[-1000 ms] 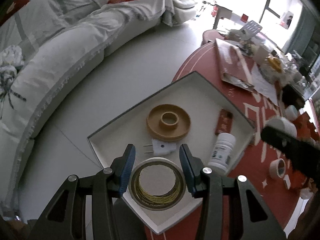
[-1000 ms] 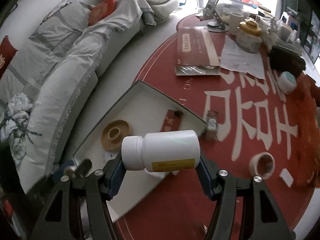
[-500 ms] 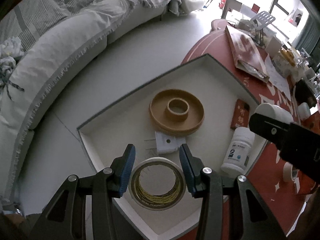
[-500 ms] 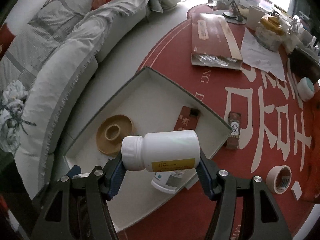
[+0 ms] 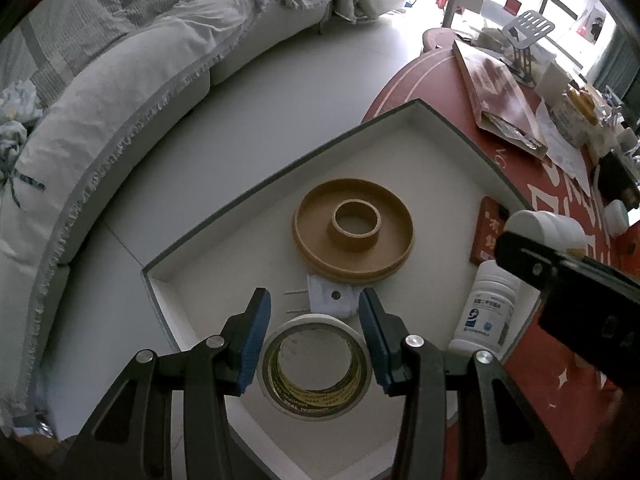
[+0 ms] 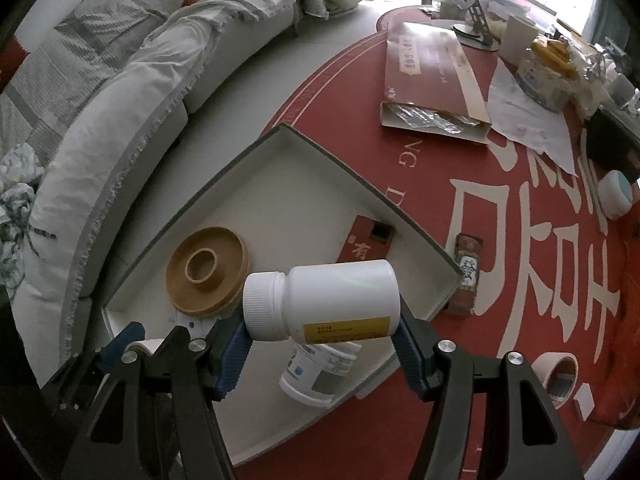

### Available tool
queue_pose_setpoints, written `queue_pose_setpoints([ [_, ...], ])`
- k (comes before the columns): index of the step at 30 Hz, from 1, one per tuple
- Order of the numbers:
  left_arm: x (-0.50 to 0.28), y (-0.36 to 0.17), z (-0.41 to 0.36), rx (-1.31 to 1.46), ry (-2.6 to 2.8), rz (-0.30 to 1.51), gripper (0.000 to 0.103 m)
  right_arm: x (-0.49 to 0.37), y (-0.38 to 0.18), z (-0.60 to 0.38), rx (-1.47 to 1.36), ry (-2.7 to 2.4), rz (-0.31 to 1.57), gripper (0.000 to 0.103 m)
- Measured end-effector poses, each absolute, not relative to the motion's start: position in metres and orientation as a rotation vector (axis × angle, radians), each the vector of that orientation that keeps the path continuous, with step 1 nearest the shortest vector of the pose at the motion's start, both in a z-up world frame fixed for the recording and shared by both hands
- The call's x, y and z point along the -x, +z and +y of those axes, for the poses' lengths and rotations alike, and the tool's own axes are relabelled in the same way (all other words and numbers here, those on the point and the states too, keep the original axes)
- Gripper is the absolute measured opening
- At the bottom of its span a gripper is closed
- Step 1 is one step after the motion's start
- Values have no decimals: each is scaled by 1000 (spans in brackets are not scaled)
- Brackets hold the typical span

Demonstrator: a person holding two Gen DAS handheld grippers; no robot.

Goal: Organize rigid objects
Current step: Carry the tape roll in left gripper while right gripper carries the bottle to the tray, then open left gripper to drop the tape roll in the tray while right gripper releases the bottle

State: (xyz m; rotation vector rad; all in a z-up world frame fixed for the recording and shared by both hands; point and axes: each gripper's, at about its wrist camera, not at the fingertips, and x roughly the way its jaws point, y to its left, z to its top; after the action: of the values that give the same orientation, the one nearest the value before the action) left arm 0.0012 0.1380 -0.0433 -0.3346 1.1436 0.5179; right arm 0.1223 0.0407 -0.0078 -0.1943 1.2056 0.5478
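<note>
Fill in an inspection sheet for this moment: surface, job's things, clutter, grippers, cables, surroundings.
Surface: round red table.
Job's things: white tray holds tan spool, white plug, red box, labelled bottle.
Clutter: tape roll on the table, brown folder, papers.
Grippers: left gripper shut on masking tape roll; right gripper shut on white bottle.
Cables: nothing seen.
Surroundings: grey sofa, pale floor.
</note>
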Motion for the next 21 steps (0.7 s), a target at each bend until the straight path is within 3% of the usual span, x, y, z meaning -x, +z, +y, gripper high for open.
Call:
queue_pose_setpoints([
  [16,-15,-60,131,296,500,1191,50,-133,-21,45,219,545,1210,65],
  [17,-14,-61,131,299,497,1192,56,-133,-22,45,218,560,1215,65],
  [18,-14,-61,131,301,496,1193,73,-133,-23,45,219,585,1226,66],
  [19,-14,-61,131,303,498,1189,82,-133,-24,45,223,592,1227,68],
  [20,-13,-58,132,305,504,1175,86,-132,-22,43,228,593,1215,85],
  [21,-12,-57,133,306,507,1170,86,-131,-18,38,224,594,1191,93],
])
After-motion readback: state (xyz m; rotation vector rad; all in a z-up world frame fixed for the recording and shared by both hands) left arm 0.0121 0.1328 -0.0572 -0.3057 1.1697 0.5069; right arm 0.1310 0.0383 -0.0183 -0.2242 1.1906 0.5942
